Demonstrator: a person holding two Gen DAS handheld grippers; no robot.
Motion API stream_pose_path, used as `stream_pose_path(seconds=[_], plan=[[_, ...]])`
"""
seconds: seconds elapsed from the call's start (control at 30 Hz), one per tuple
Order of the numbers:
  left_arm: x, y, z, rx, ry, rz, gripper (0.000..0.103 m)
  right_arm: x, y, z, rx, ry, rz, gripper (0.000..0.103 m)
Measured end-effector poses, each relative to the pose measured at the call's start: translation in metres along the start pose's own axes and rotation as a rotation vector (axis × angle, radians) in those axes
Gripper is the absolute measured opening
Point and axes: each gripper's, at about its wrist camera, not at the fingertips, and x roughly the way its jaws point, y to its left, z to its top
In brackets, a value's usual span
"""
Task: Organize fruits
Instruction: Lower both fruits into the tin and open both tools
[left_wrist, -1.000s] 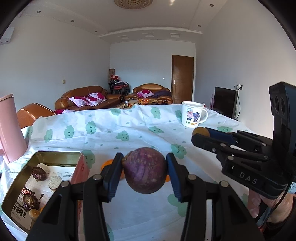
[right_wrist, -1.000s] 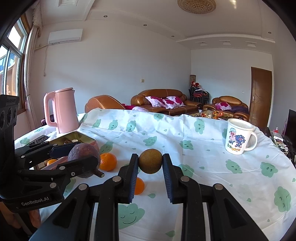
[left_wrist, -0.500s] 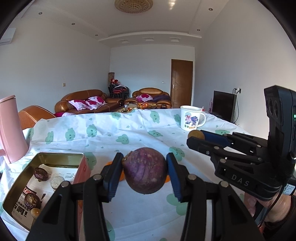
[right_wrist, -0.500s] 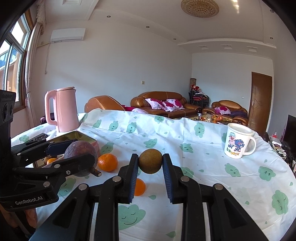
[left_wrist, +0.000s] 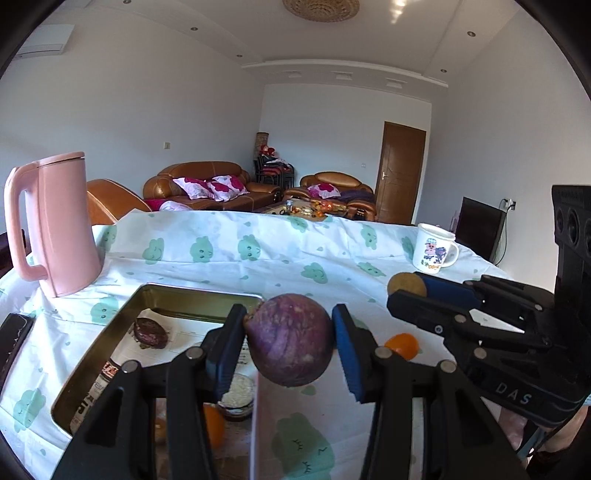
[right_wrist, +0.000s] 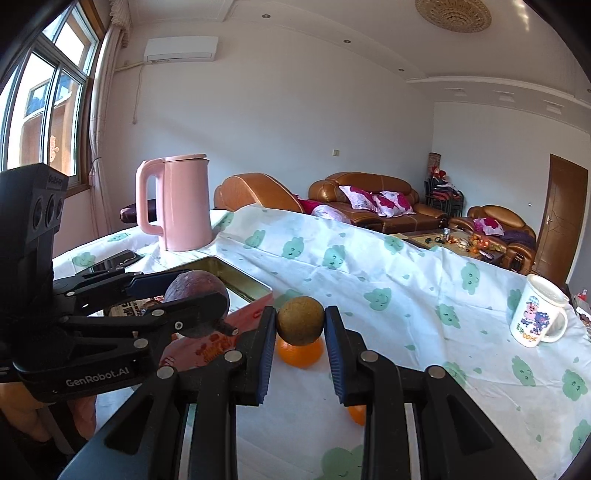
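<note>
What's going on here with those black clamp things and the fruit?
A person is sorting fruit with a handheld gripper in each hand. The left gripper is clamped on a purple fruit, held above the near edge of a metal tin that already holds a few items. The right gripper is clamped on a small brown fruit, held over the tablecloth. At least one orange lies loose on the cloth.

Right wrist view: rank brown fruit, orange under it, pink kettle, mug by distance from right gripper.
1. brown fruit, clamped in right gripper
2. orange, on the cloth just beyond
3. mug at right and pink kettle at far left: too close to call
</note>
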Motion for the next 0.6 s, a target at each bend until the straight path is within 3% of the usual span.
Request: stream_pose_path(seconds=[0.3,0.6], plan=[[0.002,0.074,0.005,-0.105,0.054,0.098,0.049,0.038,0.058,0.014,-0.05,0.066,0.148,0.028],[0.008,0.101,0.0,-0.142,0.125,0.116,0.049,0.057,0.094,0.001,-0.09,0.147,0.221,0.028]])
